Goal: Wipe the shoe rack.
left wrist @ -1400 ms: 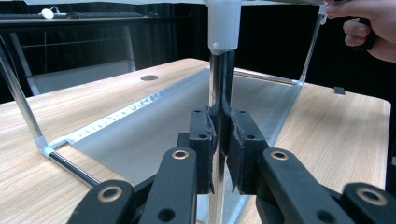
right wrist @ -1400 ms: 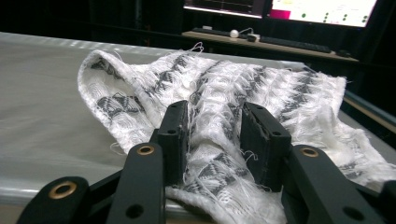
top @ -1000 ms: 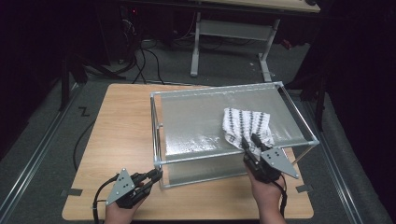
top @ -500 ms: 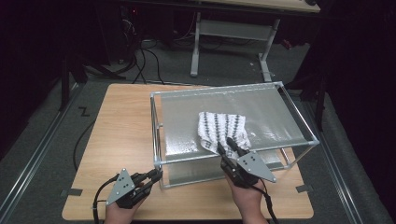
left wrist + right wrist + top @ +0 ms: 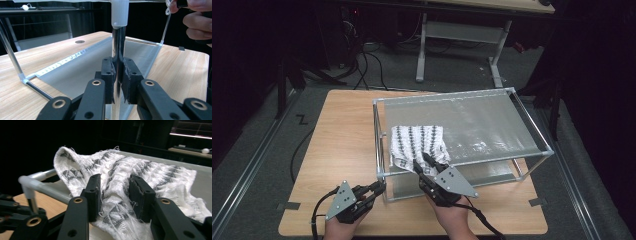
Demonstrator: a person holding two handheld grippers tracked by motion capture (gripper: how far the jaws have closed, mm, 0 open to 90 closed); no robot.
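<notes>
A white cloth with grey zigzag stripes (image 5: pixel 417 142) lies on the grey sheet stretched over a metal frame (image 5: pixel 512 100), near its front left corner. My right gripper (image 5: pixel 422 162) reaches over the front rail and is shut on a bunched fold of the cloth (image 5: pixel 120 170). In the right gripper view that fold sits between the pads (image 5: pixel 93 195). My left gripper (image 5: pixel 379 187) is shut on the frame's front left upright post (image 5: pixel 118 50), low down near the table.
The frame stands on a wooden table (image 5: pixel 342 130) and takes up its right half. A lower grey sheet (image 5: pixel 82 72) lies under the frame. A cable (image 5: pixel 299 150) runs off the table's left edge. A desk frame (image 5: pixel 457 35) stands behind.
My right gripper has slid left along the front rail, dragging the cloth from the sheet's right end to its left end. The left gripper has stayed on the post.
</notes>
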